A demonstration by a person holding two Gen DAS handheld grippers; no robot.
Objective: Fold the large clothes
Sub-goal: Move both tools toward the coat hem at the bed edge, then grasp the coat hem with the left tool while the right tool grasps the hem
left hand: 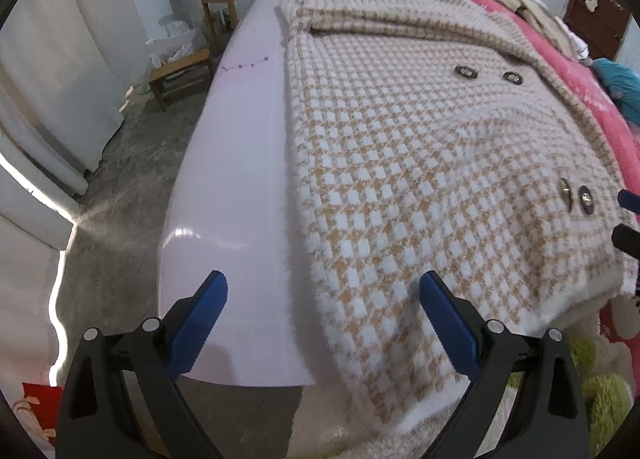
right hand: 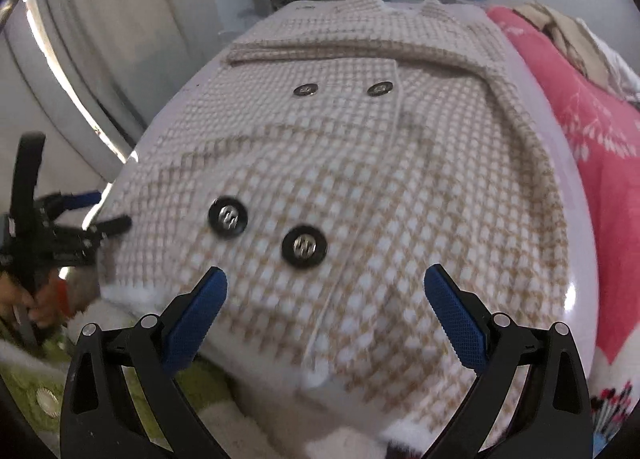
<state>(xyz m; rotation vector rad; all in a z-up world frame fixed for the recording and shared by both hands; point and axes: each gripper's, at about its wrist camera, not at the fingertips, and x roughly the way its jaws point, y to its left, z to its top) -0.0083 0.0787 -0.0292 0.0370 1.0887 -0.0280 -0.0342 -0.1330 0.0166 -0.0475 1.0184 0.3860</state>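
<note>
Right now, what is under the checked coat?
The checked coat lies on a pale lilac table, bare along its left side. Its hem hangs over the near edge. On the right, a pink blanket lies beside it. What the coat covers cannot be seen.

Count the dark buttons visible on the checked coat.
4. Two sit side by side near the coat's collar end; two larger-looking ones lie near the hem. Others may be hidden under folds.
</note>
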